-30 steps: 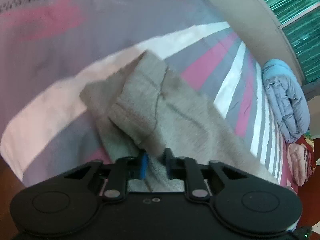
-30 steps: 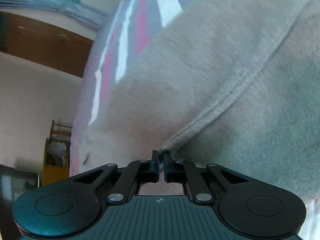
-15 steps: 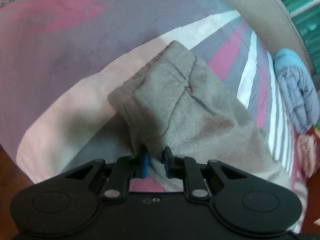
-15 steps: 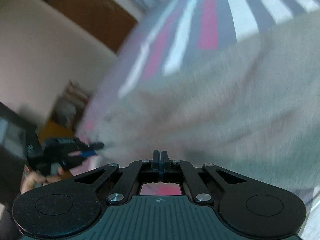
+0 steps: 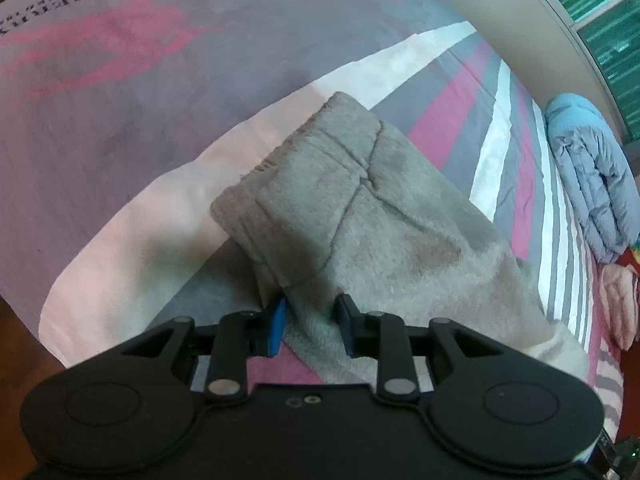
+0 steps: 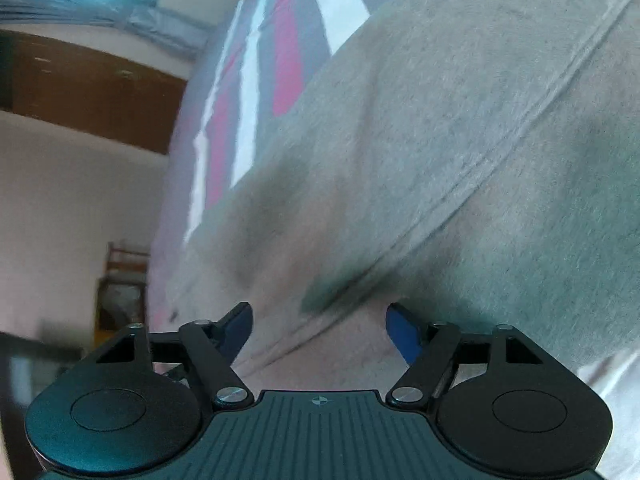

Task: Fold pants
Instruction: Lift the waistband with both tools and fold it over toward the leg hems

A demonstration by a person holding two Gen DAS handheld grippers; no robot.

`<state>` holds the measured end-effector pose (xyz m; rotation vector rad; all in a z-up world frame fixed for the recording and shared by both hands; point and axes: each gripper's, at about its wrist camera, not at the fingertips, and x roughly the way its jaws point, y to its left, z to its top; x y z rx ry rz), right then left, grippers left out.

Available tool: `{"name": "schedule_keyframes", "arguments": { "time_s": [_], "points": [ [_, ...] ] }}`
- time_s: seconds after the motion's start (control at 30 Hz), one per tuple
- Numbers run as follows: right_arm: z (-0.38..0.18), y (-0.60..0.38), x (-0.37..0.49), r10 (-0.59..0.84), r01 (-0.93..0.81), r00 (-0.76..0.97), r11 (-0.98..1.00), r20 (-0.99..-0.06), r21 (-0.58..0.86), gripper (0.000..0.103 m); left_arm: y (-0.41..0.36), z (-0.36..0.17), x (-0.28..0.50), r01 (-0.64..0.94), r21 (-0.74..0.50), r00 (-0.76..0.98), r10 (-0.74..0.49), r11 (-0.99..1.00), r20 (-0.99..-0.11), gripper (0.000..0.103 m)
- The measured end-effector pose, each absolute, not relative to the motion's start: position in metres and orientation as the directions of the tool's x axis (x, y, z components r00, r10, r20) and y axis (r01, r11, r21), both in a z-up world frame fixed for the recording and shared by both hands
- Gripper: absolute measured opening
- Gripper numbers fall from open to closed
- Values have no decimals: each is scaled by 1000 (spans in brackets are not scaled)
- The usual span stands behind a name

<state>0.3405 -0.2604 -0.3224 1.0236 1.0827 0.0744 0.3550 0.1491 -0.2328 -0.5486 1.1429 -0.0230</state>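
Observation:
Grey fleece pants [image 5: 360, 216] lie folded over on a striped bedsheet [image 5: 120, 80]. In the left wrist view the folded leg end lies on top of the rest of the cloth. My left gripper [image 5: 312, 316] is part open, with the pants' near edge between its blue-padded fingers but not pinched. In the right wrist view the pants [image 6: 440, 140] fill the frame, with a seam running across. My right gripper [image 6: 320, 320] is wide open just above the cloth and holds nothing.
A rolled blue-grey quilt [image 5: 588, 184] and pink folded clothes [image 5: 616, 304] lie at the far right of the bed. A brown wardrobe [image 6: 88, 92], a cream wall and a wooden chair [image 6: 120, 276] stand beyond the bed in the right wrist view.
Both grippers have opened and let go of the pants. The right one was shut half a second ago and is now wide open. The folded leg end has settled onto the bed.

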Motion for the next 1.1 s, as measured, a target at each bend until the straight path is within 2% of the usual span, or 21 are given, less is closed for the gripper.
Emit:
{"name": "schedule_keyframes", "arguments": {
  "time_s": [0.03,0.07,0.1,0.13,0.17,0.2,0.27,0.37,0.53,0.6,0.63,0.67,0.73,0.8,0.9,1.03,1.07,1.1],
  "points": [
    [-324,-257,344,494,415,518,568,-698,710,73,149,-234,356,-259,-428,430,-294,866,-854,19],
    [-322,-260,351,484,419,521,572,-703,705,62,149,-238,357,-263,-431,431,-294,863,-853,19],
    [-324,-257,356,477,427,520,574,-709,699,34,155,-235,357,-268,-435,432,-296,860,-852,19],
    [-327,-254,360,483,438,514,563,-709,701,20,156,-236,358,-275,-439,433,-297,855,-851,19],
    [-331,-249,363,485,449,515,550,-707,704,9,160,-235,357,-283,-445,436,-299,850,-849,18],
    [-333,-249,361,475,460,520,544,-710,701,7,163,-231,357,-292,-455,442,-303,841,-844,17],
    [-332,-254,354,468,463,531,538,-706,705,6,169,-217,357,-287,-471,453,-315,834,-834,13],
    [-300,-253,343,443,332,575,642,-688,691,6,169,-204,363,-241,-463,457,-322,853,-829,13],
    [-262,-242,327,488,219,608,655,-626,723,6,179,-182,359,-205,-470,511,-316,859,-800,10],
    [-255,-231,320,498,169,603,684,-623,710,6,182,-186,363,-209,-445,493,-299,871,-817,10],
    [-257,-226,316,496,158,595,700,-633,697,6,182,-194,367,-214,-439,457,-308,873,-835,12],
    [-264,-219,311,484,157,576,725,-659,670,6,182,-204,371,-222,-427,420,-310,876,-853,23],
    [-286,-211,310,447,179,537,768,-715,615,6,189,-216,371,-263,-447,403,-323,855,-856,32],
    [-305,-211,304,432,219,504,774,-748,594,6,199,-214,366,-301,-508,428,-362,807,-828,32],
    [-310,-208,304,423,228,497,779,-758,584,7,210,-196,357,-297,-520,466,-354,801,-811,32],
    [-301,-205,310,442,205,492,778,-750,594,18,200,-167,344,-254,-472,505,-300,844,-809,30],
    [-300,-208,309,456,211,490,765,-743,609,31,192,-163,342,-235,-473,501,-311,849,-808,30],
    [-299,-211,306,463,215,492,756,-737,618,49,184,-159,339,-214,-481,497,-329,850,-803,30]
  ]
}}
